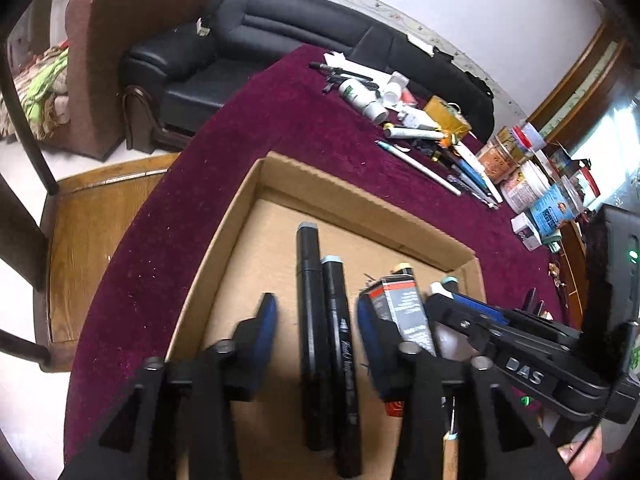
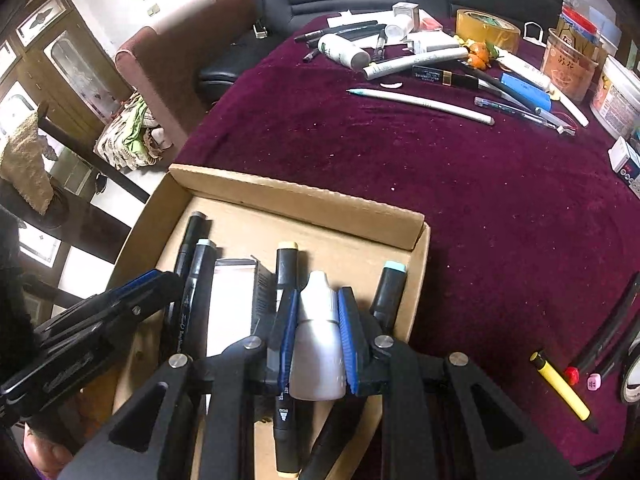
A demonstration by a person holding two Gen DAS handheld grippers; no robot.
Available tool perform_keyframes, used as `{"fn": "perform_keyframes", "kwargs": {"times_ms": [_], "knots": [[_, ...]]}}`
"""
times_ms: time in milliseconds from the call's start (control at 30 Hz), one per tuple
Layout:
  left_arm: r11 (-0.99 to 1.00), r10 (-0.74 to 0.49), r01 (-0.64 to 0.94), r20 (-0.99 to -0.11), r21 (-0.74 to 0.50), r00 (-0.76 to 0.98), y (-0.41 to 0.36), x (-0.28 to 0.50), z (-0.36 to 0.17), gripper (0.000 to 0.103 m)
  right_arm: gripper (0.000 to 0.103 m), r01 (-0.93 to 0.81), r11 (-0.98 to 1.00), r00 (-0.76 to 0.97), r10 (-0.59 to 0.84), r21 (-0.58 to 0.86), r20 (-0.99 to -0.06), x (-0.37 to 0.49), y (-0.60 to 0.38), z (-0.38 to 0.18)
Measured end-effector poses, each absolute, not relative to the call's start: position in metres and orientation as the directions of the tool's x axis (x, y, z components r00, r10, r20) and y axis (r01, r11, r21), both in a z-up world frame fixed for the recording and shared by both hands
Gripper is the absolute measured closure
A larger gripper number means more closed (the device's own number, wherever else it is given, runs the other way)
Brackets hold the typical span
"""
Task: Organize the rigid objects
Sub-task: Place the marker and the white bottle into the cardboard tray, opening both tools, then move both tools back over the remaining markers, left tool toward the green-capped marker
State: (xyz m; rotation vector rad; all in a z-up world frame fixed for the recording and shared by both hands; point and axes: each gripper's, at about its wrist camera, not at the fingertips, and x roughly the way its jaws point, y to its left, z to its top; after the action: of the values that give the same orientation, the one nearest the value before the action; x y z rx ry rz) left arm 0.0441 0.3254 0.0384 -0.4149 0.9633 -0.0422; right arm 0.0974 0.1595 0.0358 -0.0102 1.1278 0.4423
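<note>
A shallow cardboard box (image 1: 360,204) (image 2: 296,196) sits on the maroon cloth. In it lie two black markers (image 1: 324,320) (image 2: 192,280), a small grey-and-red carton (image 1: 404,308) (image 2: 232,300) and more markers (image 2: 286,276) (image 2: 388,288). My left gripper (image 1: 318,320) is open, its fingers on either side of the two black markers. My right gripper (image 2: 318,340) is shut on a small white dropper bottle (image 2: 318,344) held over the box's right part. The right gripper also shows in the left wrist view (image 1: 500,328).
A heap of pens, tubes and a white bottle (image 2: 344,50) lies at the far end of the table, with a tape roll (image 2: 488,30) and tubs (image 2: 616,92) to the right. A yellow pen (image 2: 560,386) lies near right. A black sofa (image 1: 248,52) stands behind.
</note>
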Motion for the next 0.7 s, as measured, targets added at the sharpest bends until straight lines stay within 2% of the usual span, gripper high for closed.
{"fn": "perform_keyframes", "kwargs": {"times_ms": [33,67,133,167,233,300,400,500,667,700], "knots": [[0.927,-0.192,-0.154,-0.786,-0.341,0.587,0.324,0.041,0.043,0.024,0.083,-0.347,0.914,0.352,0.335,0.211,-0.874,0.097,0.159,0.036],[0.930,-0.178,-0.159,-0.782,-0.333,0.598,0.323,0.039,0.046,0.020,0.083,-0.345,0.915,0.353,0.335,0.211,-0.874,0.097,0.159,0.036],[0.929,-0.165,-0.167,-0.771,-0.331,0.615,0.326,0.034,0.052,0.020,0.079,-0.345,0.912,0.351,0.343,0.220,-0.871,0.097,0.158,0.035],[0.925,-0.168,-0.171,-0.771,-0.338,0.614,0.328,0.032,0.053,0.020,0.074,-0.345,0.911,0.353,0.350,0.227,-0.868,0.096,0.157,0.036],[0.910,-0.179,-0.193,-0.769,-0.366,0.614,0.335,0.026,0.056,0.020,0.057,-0.347,0.901,0.363,0.386,0.262,-0.848,0.091,0.153,0.042],[0.902,-0.165,-0.219,-0.766,-0.372,0.621,0.339,0.016,0.061,0.020,0.049,-0.352,0.896,0.380,0.402,0.272,-0.833,0.084,0.149,0.052],[0.902,-0.141,-0.230,-0.753,-0.366,0.643,0.334,-0.001,0.073,0.020,0.047,-0.383,0.885,0.429,0.425,0.266,-0.797,0.066,0.139,0.074],[0.909,-0.132,-0.205,-0.718,-0.362,0.684,0.315,-0.024,0.090,0.019,0.039,-0.406,0.886,0.501,0.420,0.223,-0.757,0.044,0.123,0.093],[0.923,-0.166,-0.125,-0.668,-0.365,0.726,0.269,-0.049,0.109,0.015,0.032,-0.374,0.922,0.662,0.339,0.097,-0.668,0.000,0.072,0.113],[0.923,-0.179,-0.107,-0.659,-0.369,0.730,0.257,-0.053,0.111,0.014,0.028,-0.363,0.929,0.683,0.322,0.078,-0.656,-0.004,0.064,0.114]]}}
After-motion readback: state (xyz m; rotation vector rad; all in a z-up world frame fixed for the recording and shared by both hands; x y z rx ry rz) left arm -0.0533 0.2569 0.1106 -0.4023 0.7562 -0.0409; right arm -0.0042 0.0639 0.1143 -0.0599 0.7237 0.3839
